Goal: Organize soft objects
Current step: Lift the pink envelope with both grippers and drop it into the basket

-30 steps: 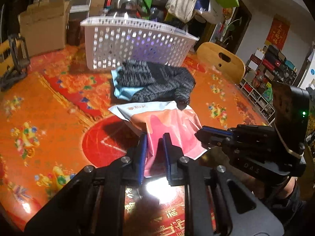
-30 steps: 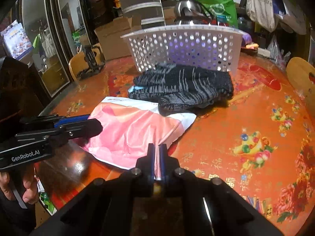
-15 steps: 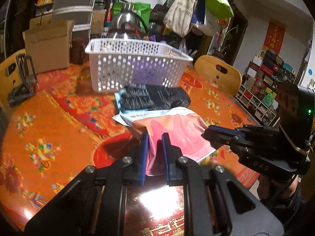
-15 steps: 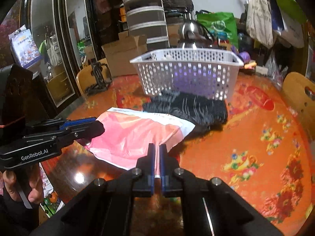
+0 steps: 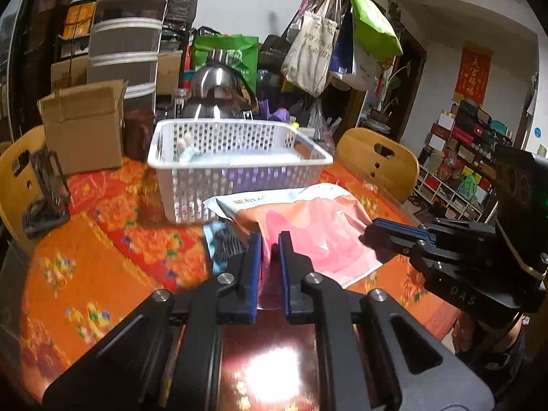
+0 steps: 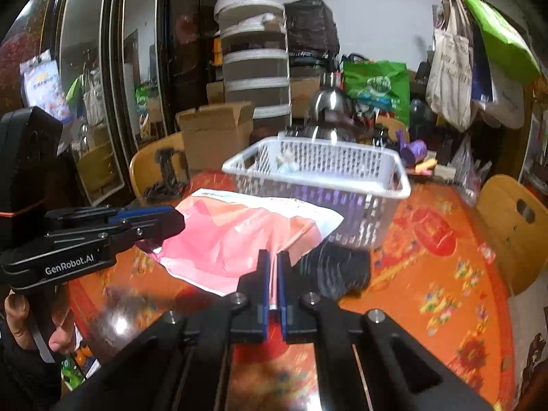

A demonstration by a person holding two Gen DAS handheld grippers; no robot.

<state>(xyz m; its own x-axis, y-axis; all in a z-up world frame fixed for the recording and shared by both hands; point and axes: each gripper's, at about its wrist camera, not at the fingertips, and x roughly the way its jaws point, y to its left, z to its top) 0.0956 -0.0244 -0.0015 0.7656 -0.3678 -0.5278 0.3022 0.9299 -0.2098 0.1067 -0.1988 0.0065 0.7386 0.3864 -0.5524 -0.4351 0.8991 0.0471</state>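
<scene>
Pouch [image 5: 308,226] pinched at near corners by left claw [image 5: 270,239] (jaws just tightened) and right claw [image 6: 273,257], both clamped, held taut off desk [image 5: 102,260], likely to clear basket [image 5: 239,171] rim just ahead.

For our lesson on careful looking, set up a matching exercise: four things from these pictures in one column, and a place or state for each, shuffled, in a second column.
Things:
1. pink bag
2. white basket
3. dark knitted cloth
4. cardboard box

Places or states:
A. lying on the table under the raised bag
B. pinched by the left claw and the right claw
C. standing beyond the bag, with small items inside
D. open-flapped, left of the basket

Pairs: 1-B, 2-C, 3-A, 4-D
</scene>
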